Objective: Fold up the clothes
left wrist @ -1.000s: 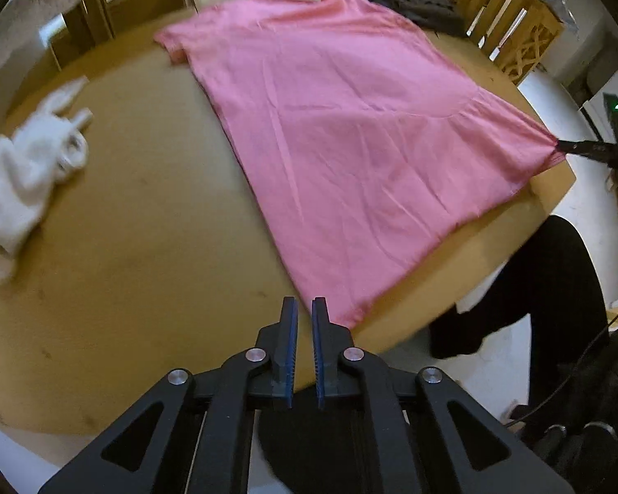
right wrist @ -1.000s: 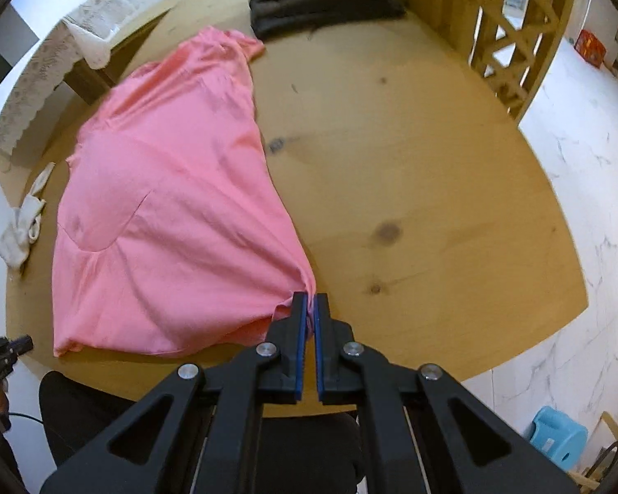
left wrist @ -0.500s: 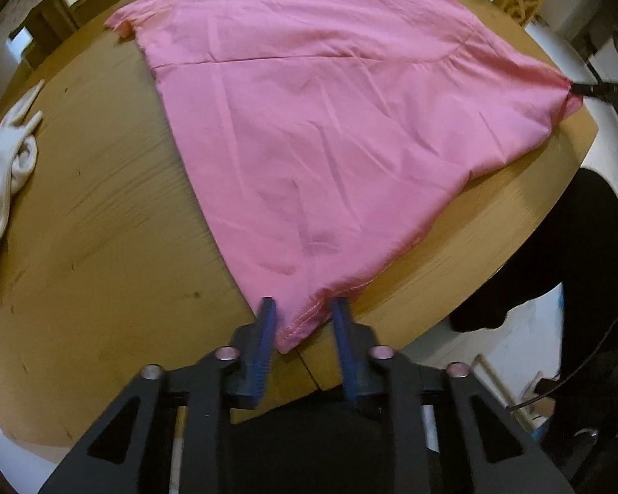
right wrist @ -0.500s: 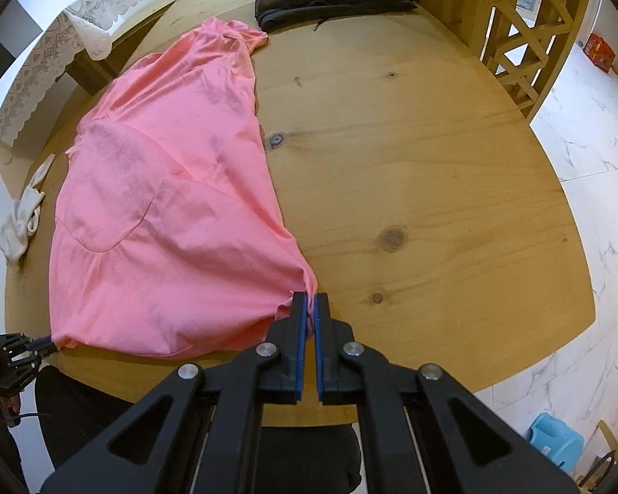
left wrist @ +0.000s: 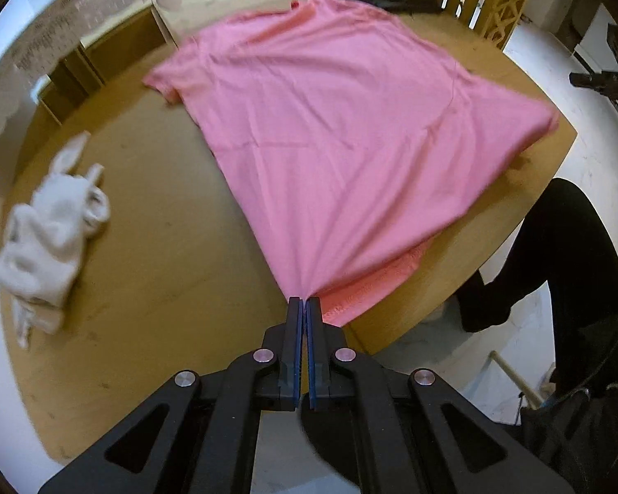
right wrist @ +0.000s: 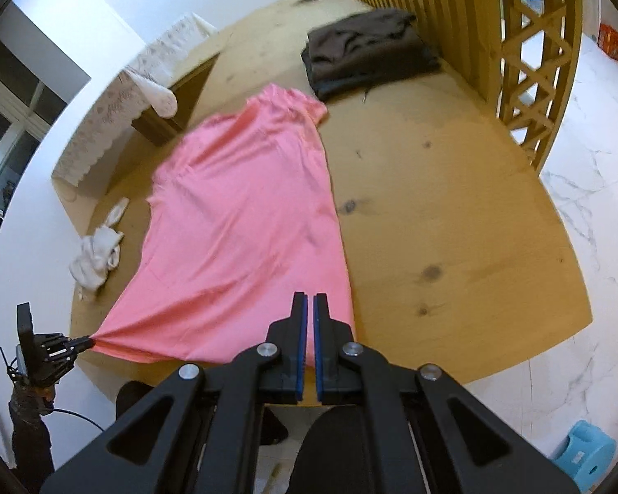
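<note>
On the table, the left claw pinches the pink shirt's corner; the right claw is pressed together above it.

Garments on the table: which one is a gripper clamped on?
The pink shirt: the left gripper pinches its near hem corner. The white garment lies crumpled and untouched at the left, the dark garment folded at the far side.

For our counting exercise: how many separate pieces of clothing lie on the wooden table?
3. The pink shirt is spread across the middle, a crumpled white garment lies at its left, and a folded dark garment sits at the far end. None seems hidden.
</note>
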{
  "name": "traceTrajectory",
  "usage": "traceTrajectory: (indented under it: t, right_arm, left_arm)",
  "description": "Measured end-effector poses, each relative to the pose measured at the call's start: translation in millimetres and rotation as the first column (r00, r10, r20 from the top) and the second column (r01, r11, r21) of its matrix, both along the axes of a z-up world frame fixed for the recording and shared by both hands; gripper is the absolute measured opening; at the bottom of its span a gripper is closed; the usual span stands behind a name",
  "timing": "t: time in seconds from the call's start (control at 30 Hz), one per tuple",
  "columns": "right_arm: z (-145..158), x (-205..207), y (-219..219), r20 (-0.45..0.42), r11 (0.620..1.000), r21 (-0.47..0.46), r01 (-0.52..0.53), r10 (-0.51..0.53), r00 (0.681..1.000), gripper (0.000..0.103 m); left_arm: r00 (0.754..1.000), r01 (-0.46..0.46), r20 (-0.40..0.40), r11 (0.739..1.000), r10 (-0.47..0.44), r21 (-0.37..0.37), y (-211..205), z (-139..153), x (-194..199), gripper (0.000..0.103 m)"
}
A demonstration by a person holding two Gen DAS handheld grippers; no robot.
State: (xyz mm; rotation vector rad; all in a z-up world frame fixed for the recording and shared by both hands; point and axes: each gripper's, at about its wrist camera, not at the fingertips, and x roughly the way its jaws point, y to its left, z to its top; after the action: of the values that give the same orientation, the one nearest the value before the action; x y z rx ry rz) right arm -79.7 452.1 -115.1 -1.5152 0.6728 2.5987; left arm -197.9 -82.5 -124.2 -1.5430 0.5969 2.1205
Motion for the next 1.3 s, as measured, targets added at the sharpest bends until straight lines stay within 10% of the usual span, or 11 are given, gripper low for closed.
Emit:
traceTrajectory:
  t: [0.1, 0.27, 0.57, 0.73, 0.93, 1.07, 1.13, 1.2, 1.3]
  right_arm:
    - [-15, -9, -12, 0.073, 0.978, 0.203, -0.048, 0.034, 0.997, 0.007]
    - [-79, -4, -41, 0.224, 0.963, 0.150, -0.225, 0.188, 0.956, 0.041]
    - [-130, 1, -47, 0.298, 0.938, 0.181, -0.294, 0.233, 0.926, 0.042]
    - [-138, -3, -55, 0.306, 0.935, 0.160, -0.318, 0.259, 0.916, 0.042]
    - [-143, -4, -66, 0.311, 0.924, 0.166, -0.344, 0.282, 0.908, 0.043]
    - [-144, -1, -71, 0.294, 0.917, 0.171, -0.359, 0.301, 0.907, 0.042]
    - [-144, 0, -74, 0.293, 0.915, 0.161, -0.371, 0.315, 0.903, 0.034]
    - [-145, 1, -77, 0.297, 0.913, 0.140, -0.384, 0.331, 0.896, 0.003]
    - [-140, 1, -81, 0.281, 0.914, 0.102, -0.393, 0.352, 0.893, 0.003]
  left_arm:
    - [1.000, 0.001, 0.007, 1.000, -0.001, -0.020, -3, -5, -4, 0.002]
    - [0.997, 0.001, 0.082, 0.999, 0.003, -0.048, 2, -45, 0, 0.006]
    - [0.989, -0.046, 0.138, 0.999, 0.047, -0.015, -4, -68, -2, 0.003]
    - [0.980, -0.097, 0.175, 0.995, 0.092, 0.021, -15, -77, 4, 0.029]
    - [0.981, -0.105, 0.158, 0.993, 0.112, -0.057, -9, -100, 3, 0.031]
    - [0.980, -0.112, 0.161, 0.992, 0.119, -0.050, -9, -106, 2, 0.031]
    - [0.982, -0.105, 0.156, 0.993, 0.110, -0.045, -7, -106, 3, 0.029]
    - [0.983, -0.097, 0.151, 0.994, 0.102, -0.040, -6, -106, 4, 0.010]
    - [0.985, -0.090, 0.146, 0.996, 0.093, -0.028, -4, -104, 5, 0.003]
